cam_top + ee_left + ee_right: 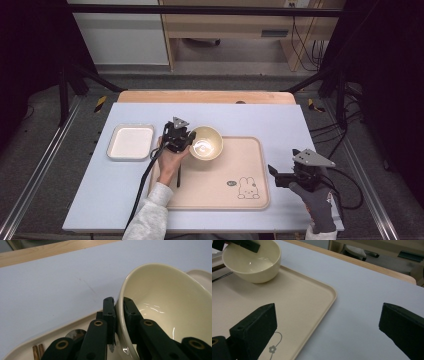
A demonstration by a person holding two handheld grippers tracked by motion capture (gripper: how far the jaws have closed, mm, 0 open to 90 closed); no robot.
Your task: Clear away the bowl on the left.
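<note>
Here, at the far left corner of a beige tray (250, 172), the left gripper (186, 141) pinches the rim of a cream bowl (206, 142); its jaws are closed down to the thickness of the wall, one pad inside and one outside, as the left gripper view shows (117, 315); the bowl (170, 310) sits tilted in that grip, its base near or on the tray surface, though contact cannot be told. Glossy and hard, probably glazed ceramic or melamine, the bowl looks rigid, fairly light and slippery; a one-point rim hold lets it swing, so a firm squeeze low on the wall seems wise, and a drop could chip it. Meanwhile the right gripper (274, 175) waits just off the tray's right edge with jaws spread wide and nothing between them; its own view shows the smooth matte tray (312, 302) with rounded raised lip and a printed flower; a rabbit drawing (245, 188) marks the near corner; a white rectangular dish (130, 142) lies on the pale blue table (280, 120), left of the tray.
</note>
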